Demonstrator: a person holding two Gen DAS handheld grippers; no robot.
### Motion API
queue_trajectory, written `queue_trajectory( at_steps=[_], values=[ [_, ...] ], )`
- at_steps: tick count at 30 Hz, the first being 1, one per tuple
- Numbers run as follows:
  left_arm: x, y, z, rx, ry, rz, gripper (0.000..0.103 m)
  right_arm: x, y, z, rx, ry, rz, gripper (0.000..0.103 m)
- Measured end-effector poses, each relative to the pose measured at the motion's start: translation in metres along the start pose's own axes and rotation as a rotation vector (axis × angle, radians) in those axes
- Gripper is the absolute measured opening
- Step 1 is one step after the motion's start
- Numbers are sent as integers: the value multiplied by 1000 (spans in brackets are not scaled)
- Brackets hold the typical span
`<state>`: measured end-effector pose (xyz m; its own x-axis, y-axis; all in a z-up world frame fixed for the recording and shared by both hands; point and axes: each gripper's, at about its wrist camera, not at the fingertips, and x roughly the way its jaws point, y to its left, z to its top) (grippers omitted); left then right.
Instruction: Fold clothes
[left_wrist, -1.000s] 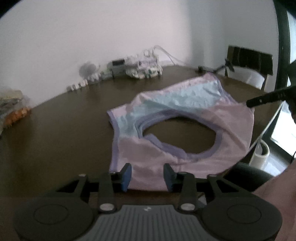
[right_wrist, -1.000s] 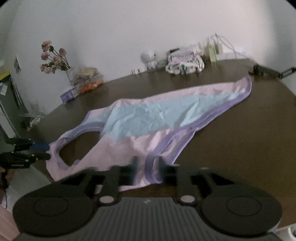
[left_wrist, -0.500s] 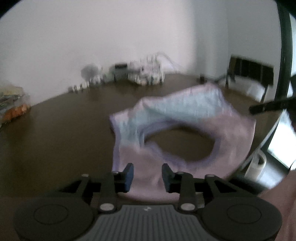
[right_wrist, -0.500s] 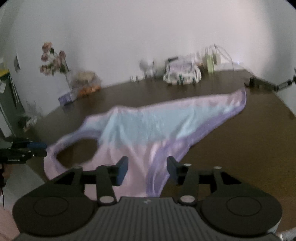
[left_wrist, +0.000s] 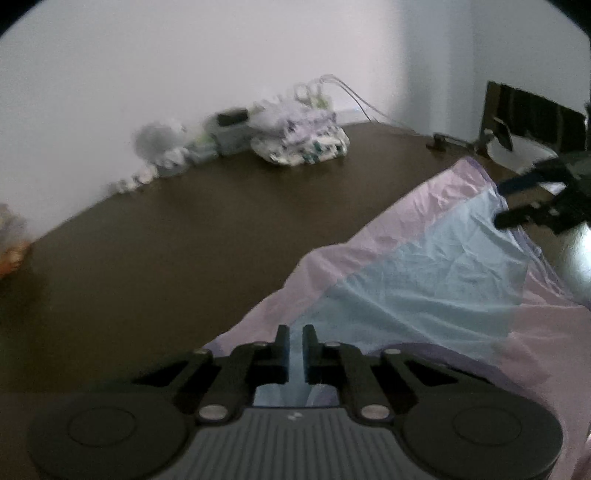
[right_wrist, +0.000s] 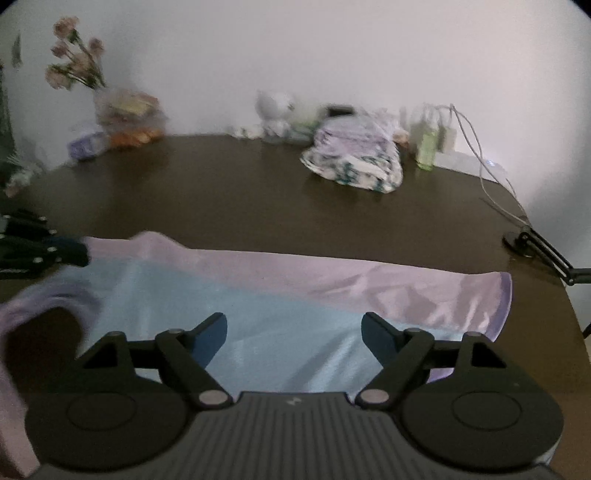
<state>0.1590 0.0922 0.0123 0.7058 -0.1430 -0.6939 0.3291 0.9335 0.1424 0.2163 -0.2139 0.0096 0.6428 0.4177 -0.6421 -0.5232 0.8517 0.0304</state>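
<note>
A pink and light-blue sleeveless top (left_wrist: 424, 280) with purple trim lies spread on the dark brown table (left_wrist: 166, 240). My left gripper (left_wrist: 294, 343) is shut on its near edge, with blue fabric showing in the narrow gap between the fingers. In the right wrist view the top (right_wrist: 295, 291) stretches across the table, and the left gripper (right_wrist: 70, 251) pinches its pink corner at the far left. My right gripper (right_wrist: 295, 332) stands wide open just above the blue panel, holding nothing. In the left wrist view the right gripper (left_wrist: 506, 203) hovers at the top's far end.
A folded patterned cloth pile (right_wrist: 354, 162) sits at the back by the wall, beside a white plush toy (right_wrist: 275, 110) and a green bottle (right_wrist: 426, 146). Flowers (right_wrist: 74, 55) and a snack bag (right_wrist: 129, 118) stand at back left. A black stand (right_wrist: 535, 247) occupies the right edge.
My left gripper has shut on the top and both grippers moved forward over the table, dragging the cloth along. My right gripper let go of the purple hem and opened wide.
</note>
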Motion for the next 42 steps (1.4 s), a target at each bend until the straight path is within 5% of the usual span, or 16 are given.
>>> queue_trajectory(
  at_steps=[8, 23, 27, 30, 32, 34, 35, 42],
  values=[
    [19, 2, -9, 53, 17, 80, 6, 52, -41, 5, 96, 64, 27, 81],
    [56, 25, 11, 198, -2, 209, 2, 75, -35, 11, 82, -5, -78, 93],
    [66, 40, 21, 158, -2, 202, 2, 67, -35, 11, 90, -63, -67, 96],
    [52, 46, 26, 101, -48, 161, 15, 59, -34, 10, 94, -118, -57, 95],
    [26, 49, 27, 34, -129, 139, 36, 27, -27, 10, 73, -260, -23, 103],
    [-6, 49, 25, -47, -225, 132, 82, -4, -20, 8, 65, -351, 21, 103],
    [-22, 46, 20, -89, -270, 139, 88, -15, -19, 6, 73, -369, 50, 103],
    [-106, -8, -33, -202, -464, 135, 103, -77, 3, -39, 118, -401, 154, 103]
  ],
)
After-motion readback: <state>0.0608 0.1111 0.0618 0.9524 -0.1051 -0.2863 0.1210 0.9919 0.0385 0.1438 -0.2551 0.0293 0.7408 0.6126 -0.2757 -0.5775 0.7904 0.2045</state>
